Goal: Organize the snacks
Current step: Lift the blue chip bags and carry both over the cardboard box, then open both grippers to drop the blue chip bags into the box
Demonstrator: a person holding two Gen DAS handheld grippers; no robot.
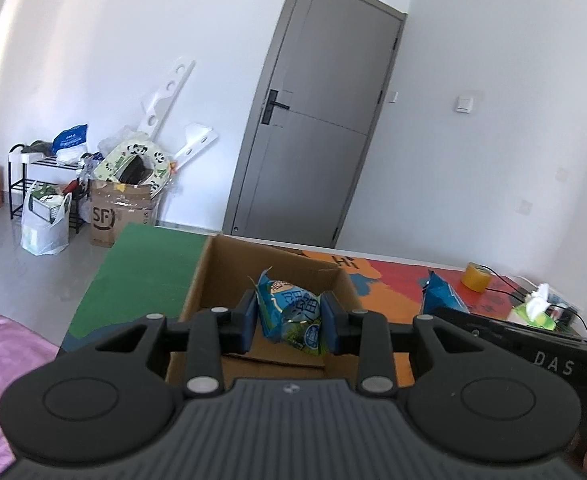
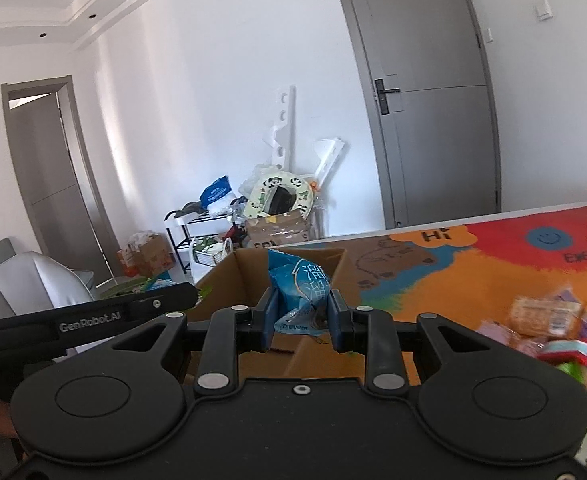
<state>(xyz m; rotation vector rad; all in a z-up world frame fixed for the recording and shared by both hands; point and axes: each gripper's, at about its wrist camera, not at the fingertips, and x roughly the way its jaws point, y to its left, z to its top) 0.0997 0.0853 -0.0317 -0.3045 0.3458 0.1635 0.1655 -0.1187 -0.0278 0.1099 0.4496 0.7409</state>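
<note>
My left gripper (image 1: 289, 318) is shut on a blue-green snack packet (image 1: 291, 312) and holds it over the open cardboard box (image 1: 201, 284). My right gripper (image 2: 300, 312) is shut on a blue snack packet (image 2: 299, 288) just right of the same box (image 2: 237, 280), above its near corner. That blue packet also shows in the left wrist view (image 1: 441, 294), with the right gripper's body beside it. Several loose snack packets (image 2: 545, 320) lie blurred on the colourful mat at the right.
The box stands on a table with a colourful mat (image 2: 473, 276) and a green sheet (image 1: 141, 272). A yellow tape roll (image 1: 475, 276), a tissue pack (image 1: 535, 308) and cables lie at the far right. Boxes, bags and a rack stand by the wall.
</note>
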